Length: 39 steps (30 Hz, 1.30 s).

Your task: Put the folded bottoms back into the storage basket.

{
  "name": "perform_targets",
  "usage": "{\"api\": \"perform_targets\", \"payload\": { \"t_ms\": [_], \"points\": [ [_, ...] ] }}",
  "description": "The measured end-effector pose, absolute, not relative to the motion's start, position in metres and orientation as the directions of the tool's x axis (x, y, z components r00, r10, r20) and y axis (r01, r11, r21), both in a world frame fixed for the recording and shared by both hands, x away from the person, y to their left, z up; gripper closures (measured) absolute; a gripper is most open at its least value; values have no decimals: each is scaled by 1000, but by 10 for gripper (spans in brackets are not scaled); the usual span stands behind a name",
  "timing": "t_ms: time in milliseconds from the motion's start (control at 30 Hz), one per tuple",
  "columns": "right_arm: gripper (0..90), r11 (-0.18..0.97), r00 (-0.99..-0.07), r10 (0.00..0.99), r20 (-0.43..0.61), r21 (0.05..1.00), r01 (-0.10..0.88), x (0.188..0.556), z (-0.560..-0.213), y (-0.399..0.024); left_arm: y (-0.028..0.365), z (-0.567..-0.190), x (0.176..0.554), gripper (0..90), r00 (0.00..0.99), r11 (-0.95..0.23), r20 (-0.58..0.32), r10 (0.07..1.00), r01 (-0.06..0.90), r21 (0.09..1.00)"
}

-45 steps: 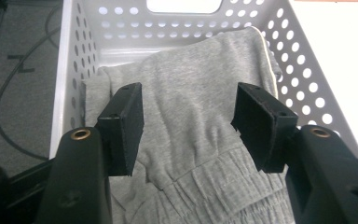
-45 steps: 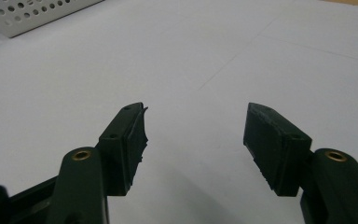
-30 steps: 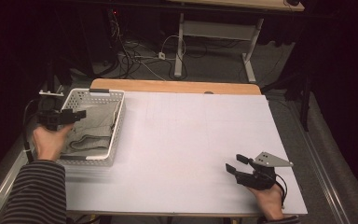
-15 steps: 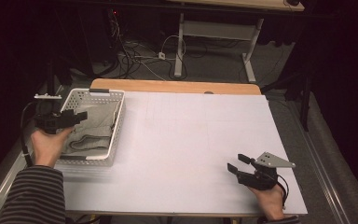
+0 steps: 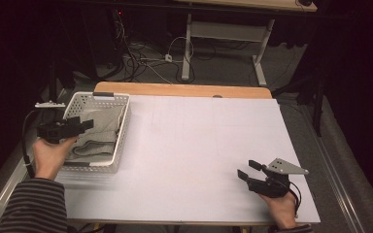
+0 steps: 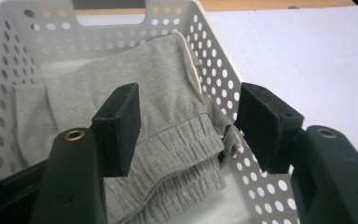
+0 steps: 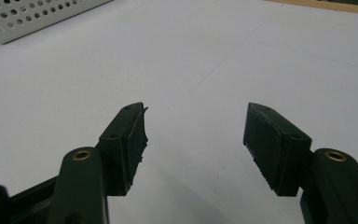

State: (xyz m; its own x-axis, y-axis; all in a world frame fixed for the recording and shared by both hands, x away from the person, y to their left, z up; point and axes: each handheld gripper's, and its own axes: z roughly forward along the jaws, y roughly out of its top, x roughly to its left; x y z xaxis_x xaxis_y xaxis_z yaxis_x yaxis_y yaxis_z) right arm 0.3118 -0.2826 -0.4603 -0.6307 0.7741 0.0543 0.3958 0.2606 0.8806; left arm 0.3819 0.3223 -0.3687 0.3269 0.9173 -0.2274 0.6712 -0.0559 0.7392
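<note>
- Since the earlier frames the left gripper (image 5: 80, 125) has shifted slightly, now a bit farther over the basket (image 5: 122, 131); right gripper (image 5: 246, 170) is unmoved.
- High view, nearest: striped sleeve (image 5: 31, 206) at bottom left, left hand (image 5: 51, 155) at the basket's near left corner.
- Right hand (image 5: 282, 208) at bottom right, on the near right part of the table (image 5: 199, 145).
- Right gripper low over bare white table, jaws pointing left, grey plate (image 5: 284, 167) on top, cable (image 5: 296, 196) trailing back by the hand.
- Right gripper view: right gripper (image 7: 196, 130) jaws wide apart, nothing between them, just white table (image 7: 191, 60); basket (image 7: 32, 14) corner at far top left.
- Left gripper over the basket's left part, pointing right, cable (image 5: 25, 141) looping off the left side.
- Left gripper view: left gripper (image 6: 189, 123) jaws spread, above the grey pants (image 6: 163, 102), not pinching them; cannot tell if a pad tip touches the cloth.
- Pants lie folded inside the white perforated basket (image 6: 216, 70), elastic waistband nearest the jaws, cream trim along the right fold by the basket's right wall.
- In the high view the pants (image 5: 99, 133) fill most of the basket.
- Basket sits at the table's left edge, well apart from the right gripper.
- Farther: wood strip (image 5: 182, 90) along the table's far edge.
- Farthest: dark floor with tangled cords (image 5: 150, 58) and a white desk frame (image 5: 223, 36).
</note>
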Motion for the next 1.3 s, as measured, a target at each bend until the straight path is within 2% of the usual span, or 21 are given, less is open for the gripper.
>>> {"api": "perform_targets", "payload": {
  "t_ms": [1100, 1300],
  "points": [
    [398, 259, -631, 774, 55, 881, 395, 311, -460, -282, 314, -375, 354, 377, 397, -75, -231, 888, 622, 779],
    [398, 261, -632, 773, 55, 881, 395, 311, -460, -282, 310, -379, 349, 369, 414, -104, -211, 886, 619, 779]
  ]
}}
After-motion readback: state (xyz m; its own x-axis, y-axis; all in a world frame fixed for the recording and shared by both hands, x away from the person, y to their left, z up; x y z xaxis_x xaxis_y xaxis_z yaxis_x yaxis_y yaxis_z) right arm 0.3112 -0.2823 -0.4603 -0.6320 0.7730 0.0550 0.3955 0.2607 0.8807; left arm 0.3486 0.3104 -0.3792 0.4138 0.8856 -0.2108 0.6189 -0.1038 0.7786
